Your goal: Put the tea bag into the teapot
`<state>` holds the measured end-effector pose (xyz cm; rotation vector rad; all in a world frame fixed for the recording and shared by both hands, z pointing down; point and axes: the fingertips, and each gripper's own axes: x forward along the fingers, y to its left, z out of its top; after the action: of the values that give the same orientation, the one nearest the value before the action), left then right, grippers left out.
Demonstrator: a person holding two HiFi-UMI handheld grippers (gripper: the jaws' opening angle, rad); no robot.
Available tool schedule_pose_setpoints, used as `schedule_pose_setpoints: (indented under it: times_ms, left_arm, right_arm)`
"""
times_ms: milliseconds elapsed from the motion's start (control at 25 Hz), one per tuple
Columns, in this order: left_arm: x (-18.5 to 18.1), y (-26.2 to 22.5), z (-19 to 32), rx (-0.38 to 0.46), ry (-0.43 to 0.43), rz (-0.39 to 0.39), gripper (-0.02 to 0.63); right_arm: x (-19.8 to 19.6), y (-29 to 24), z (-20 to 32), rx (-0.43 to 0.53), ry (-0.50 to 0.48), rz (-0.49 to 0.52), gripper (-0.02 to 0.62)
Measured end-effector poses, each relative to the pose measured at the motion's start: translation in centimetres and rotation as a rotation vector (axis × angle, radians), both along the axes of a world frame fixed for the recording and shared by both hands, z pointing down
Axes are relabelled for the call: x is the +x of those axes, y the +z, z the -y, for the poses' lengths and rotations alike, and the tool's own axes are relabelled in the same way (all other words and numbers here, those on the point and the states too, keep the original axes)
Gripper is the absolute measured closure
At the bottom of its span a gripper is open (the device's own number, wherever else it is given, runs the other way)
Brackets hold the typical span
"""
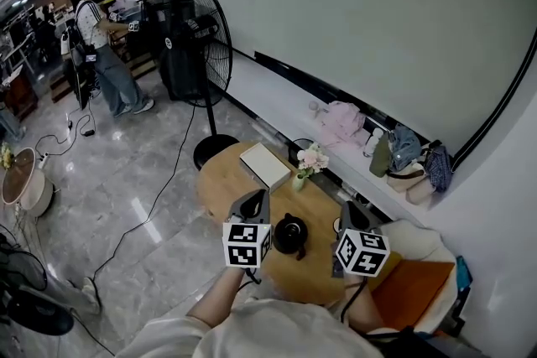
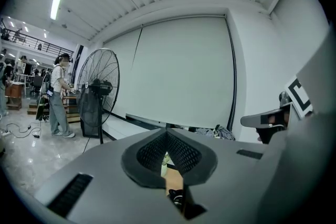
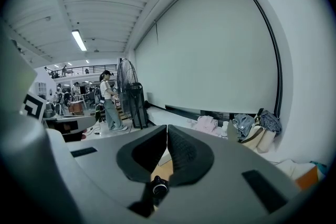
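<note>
A black teapot (image 1: 290,235) with its lid on stands on the round wooden table (image 1: 220,180), between my two grippers. My left gripper (image 1: 258,197) hangs just left of the pot, my right gripper (image 1: 345,206) just right of it, both raised above the tabletop. In the left gripper view the left gripper (image 2: 167,131) has its jaws closed tip to tip with nothing between them, and the teapot (image 2: 177,198) shows below them. The right gripper (image 3: 167,127) is likewise shut and empty, with the teapot's lid knob (image 3: 159,186) under its jaws. No tea bag shows in any view.
A white flat box (image 1: 265,165) and a small vase of flowers (image 1: 307,164) sit at the table's far side. A standing fan (image 1: 189,38) is behind the table, and a person (image 1: 101,46) beyond it. Clothes and bags (image 1: 394,151) line the wall ledge. An orange-cushioned chair (image 1: 411,289) is at right. Cables (image 1: 159,197) cross the floor.
</note>
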<state>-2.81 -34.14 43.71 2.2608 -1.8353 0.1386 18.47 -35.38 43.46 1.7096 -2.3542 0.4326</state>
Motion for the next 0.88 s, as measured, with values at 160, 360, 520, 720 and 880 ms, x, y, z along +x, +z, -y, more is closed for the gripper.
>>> schedule_pose_setpoints:
  times_ms: [160,360,520,720,880]
  left_arm:
    - [0.0,-0.1,0.0,0.002,-0.007,0.001,0.601]
    - [0.2,0.2,0.0,-0.001,-0.010,0.003,0.601]
    - [0.3,0.4,0.2,-0.004,-0.009,0.003,0.601]
    - [0.1,0.9,0.1,-0.010,-0.008,0.007,0.601]
    - [-0.3,0.7,0.4,-0.006,-0.014,0.004,0.601]
  right_arm:
    - [0.2,-0.4,0.0,0.012,0.001,-0.029,0.561]
    - [0.7,-0.1,0.2,0.009,0.006,-0.030,0.561]
    - [0.8,0.0,0.4,0.000,0.015,-0.027,0.561]
    - [0.8,0.3,0.3,0.000,0.021,-0.027,0.561]
    - [0.6,0.3,0.3,-0.005,0.025,-0.040,0.561]
